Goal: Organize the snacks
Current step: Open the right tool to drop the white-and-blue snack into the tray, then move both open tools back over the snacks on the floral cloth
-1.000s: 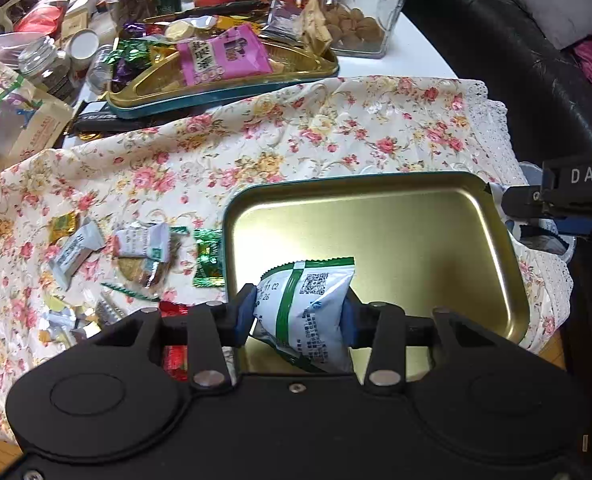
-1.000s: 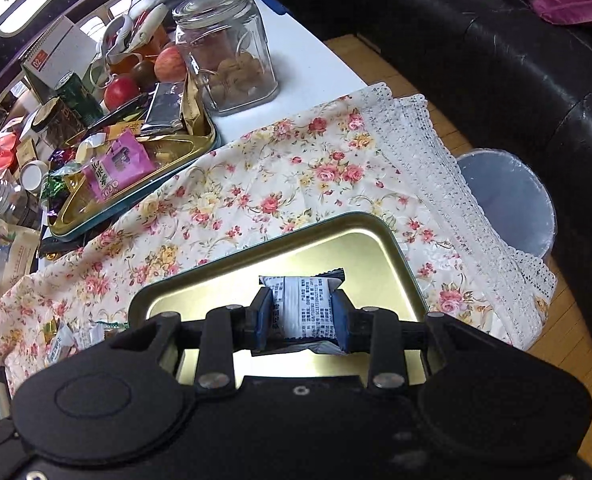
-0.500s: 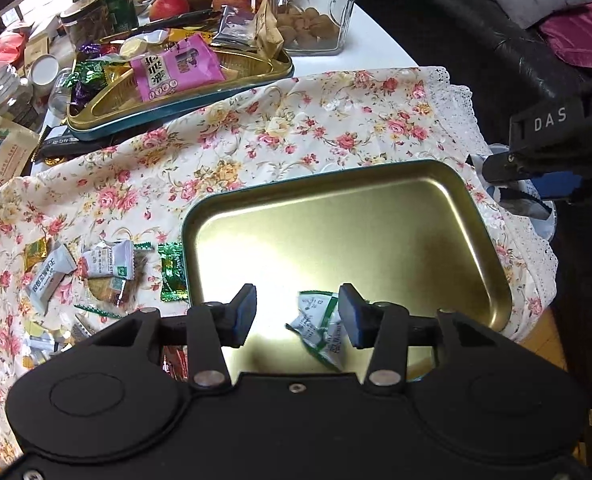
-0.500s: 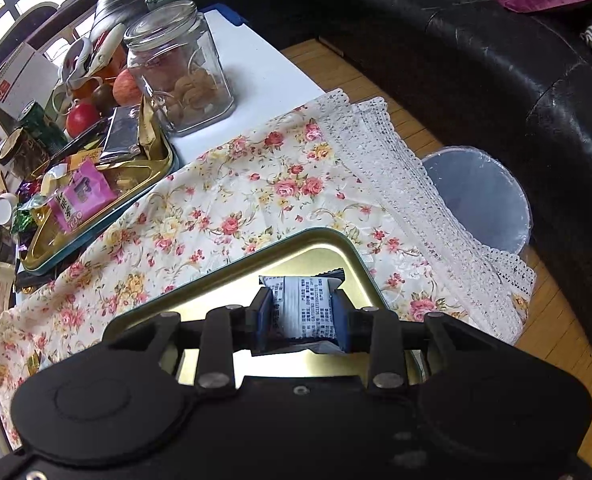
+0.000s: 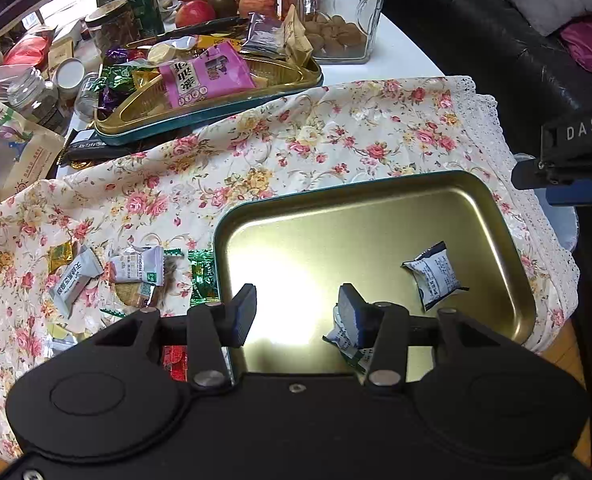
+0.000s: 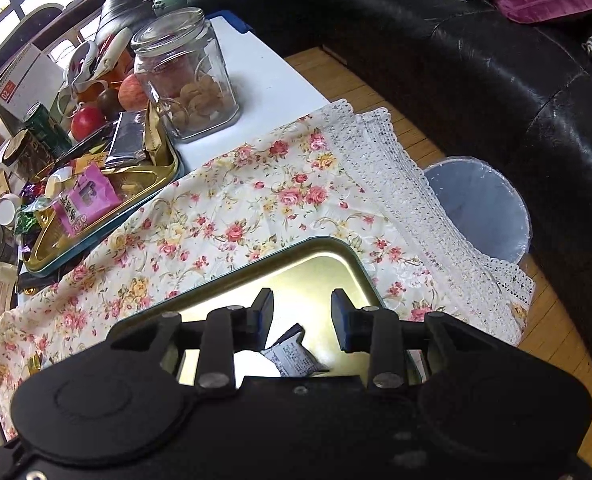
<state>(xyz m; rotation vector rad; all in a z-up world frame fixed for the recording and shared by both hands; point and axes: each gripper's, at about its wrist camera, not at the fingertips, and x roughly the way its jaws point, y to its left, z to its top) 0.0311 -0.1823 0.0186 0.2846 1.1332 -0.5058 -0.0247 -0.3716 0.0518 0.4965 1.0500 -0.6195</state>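
the gold tray (image 5: 375, 200) sits on the floral cloth (image 5: 256, 140), stiff metal that looks light. two small sealed packets lie in it: a blue-white packet (image 5: 433, 276) and a green-white packet (image 5: 345, 338). both look light, crinkly and slippery; best pinched across the puffed middle. left gripper (image 5: 296, 312) and right gripper (image 6: 301, 316) stand apart, empty.

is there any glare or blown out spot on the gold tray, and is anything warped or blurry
Left wrist view: a white glare patch washes out the tray floor between the left gripper fingers. Right wrist view: a smaller blown-out spot beside the packet. Both views sharp, fisheye bending the edges.
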